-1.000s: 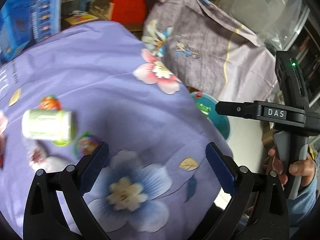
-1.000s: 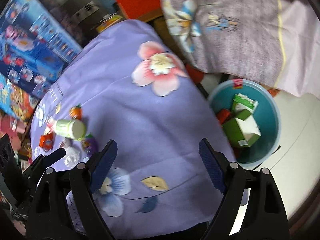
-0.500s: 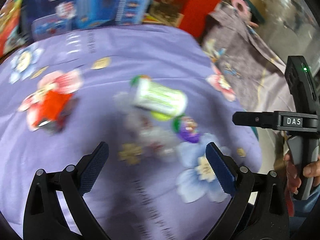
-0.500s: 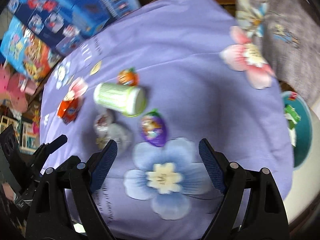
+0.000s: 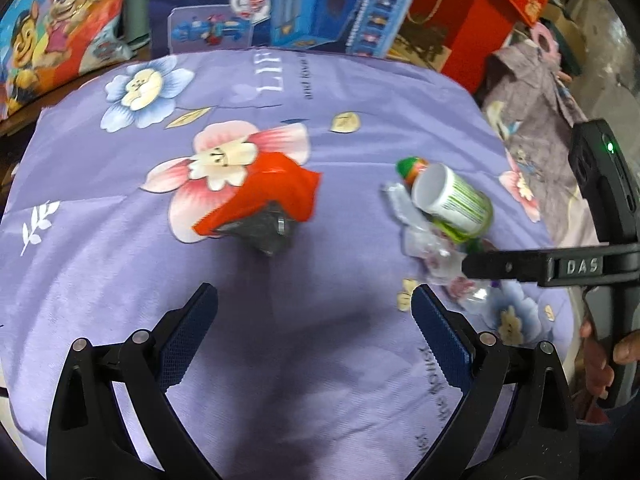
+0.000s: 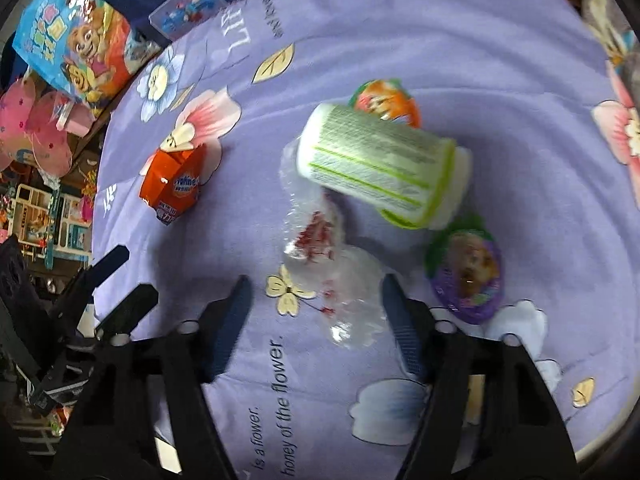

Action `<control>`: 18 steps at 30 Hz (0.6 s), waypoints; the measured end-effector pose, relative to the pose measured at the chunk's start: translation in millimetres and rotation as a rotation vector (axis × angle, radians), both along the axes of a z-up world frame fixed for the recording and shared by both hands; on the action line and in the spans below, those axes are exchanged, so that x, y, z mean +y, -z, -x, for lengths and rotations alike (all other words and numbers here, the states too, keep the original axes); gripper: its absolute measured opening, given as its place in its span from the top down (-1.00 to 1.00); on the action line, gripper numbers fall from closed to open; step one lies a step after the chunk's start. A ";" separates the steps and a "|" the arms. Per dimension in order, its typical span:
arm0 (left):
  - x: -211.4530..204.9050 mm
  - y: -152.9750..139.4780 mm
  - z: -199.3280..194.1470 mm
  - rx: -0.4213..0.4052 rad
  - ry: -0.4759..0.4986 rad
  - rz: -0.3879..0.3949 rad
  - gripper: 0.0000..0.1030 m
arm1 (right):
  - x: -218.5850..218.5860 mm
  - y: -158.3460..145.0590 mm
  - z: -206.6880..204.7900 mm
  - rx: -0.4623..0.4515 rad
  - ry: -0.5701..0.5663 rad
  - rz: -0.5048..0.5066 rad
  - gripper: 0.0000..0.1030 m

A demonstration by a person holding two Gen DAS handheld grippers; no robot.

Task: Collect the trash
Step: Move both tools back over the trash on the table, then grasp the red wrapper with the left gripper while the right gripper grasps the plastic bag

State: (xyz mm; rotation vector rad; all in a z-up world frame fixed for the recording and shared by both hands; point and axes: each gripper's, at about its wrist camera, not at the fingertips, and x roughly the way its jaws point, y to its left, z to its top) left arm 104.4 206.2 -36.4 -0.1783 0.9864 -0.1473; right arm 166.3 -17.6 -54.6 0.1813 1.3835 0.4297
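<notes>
My right gripper (image 6: pixel 316 292) hangs over a crumpled clear plastic wrapper (image 6: pixel 344 280) on the purple flowered tablecloth (image 6: pixel 520 60). Its jaws are closing with the wrapper between them, and the pads do not press on it. Just beyond lie a white and green cup (image 6: pixel 376 164) on its side, an orange wrapper (image 6: pixel 384 100) and a purple wrapper (image 6: pixel 468 272). My left gripper (image 5: pixel 314 308) stands open and empty a little short of a crushed red carton (image 5: pixel 264 200). The cup (image 5: pixel 452 200) and the clear wrapper (image 5: pixel 424 248) lie to its right.
Colourful toy boxes (image 5: pixel 320 0) and a red box (image 5: pixel 480 28) crowd the table's far edge. A grey-purple cloth (image 5: pixel 536 92) drapes something at the right. A person's hand (image 5: pixel 600 356) holds the right gripper's handle there. The left gripper (image 6: pixel 108 280) shows at the right wrist view's left edge.
Both grippers swung away from the table's edge and the teal bin, to over the trash on the cloth. The right jaws stand narrower than before.
</notes>
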 end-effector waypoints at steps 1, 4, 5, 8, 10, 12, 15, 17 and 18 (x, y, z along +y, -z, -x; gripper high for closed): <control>2.4 1.4 -1.7 0.001 -0.005 0.000 -0.89 | 2.8 2.9 -1.5 0.000 -0.004 0.010 -0.18; 12.0 3.1 -10.5 0.005 -0.018 -0.003 -0.89 | 7.7 9.7 -6.3 0.000 -0.004 0.027 -0.18; 14.9 2.9 -14.1 0.002 -0.021 -0.006 -0.89 | 9.1 11.2 -8.2 -0.005 -0.004 0.034 -0.18; 20.7 1.4 -22.9 -0.010 -0.028 -0.018 -0.89 | 13.6 16.4 -13.1 -0.018 -0.011 0.052 -0.18; 23.9 2.2 -31.9 -0.007 -0.029 -0.022 -0.89 | 17.0 19.6 -13.8 -0.035 -0.024 0.070 -0.09; 24.9 3.5 -39.8 -0.005 -0.025 -0.034 -0.89 | 20.0 22.2 -15.0 -0.031 -0.041 0.069 0.41; 24.1 7.7 -52.5 0.000 -0.013 -0.060 -0.89 | 20.1 19.6 -15.0 -0.039 -0.043 0.061 0.48; 22.2 12.2 -60.6 0.007 0.001 -0.076 -0.89 | 17.4 21.0 -15.7 -0.029 -0.039 0.049 0.48; 21.5 14.6 -64.0 0.009 0.004 -0.084 -0.89 | 15.1 22.9 -15.9 -0.021 -0.035 0.042 0.48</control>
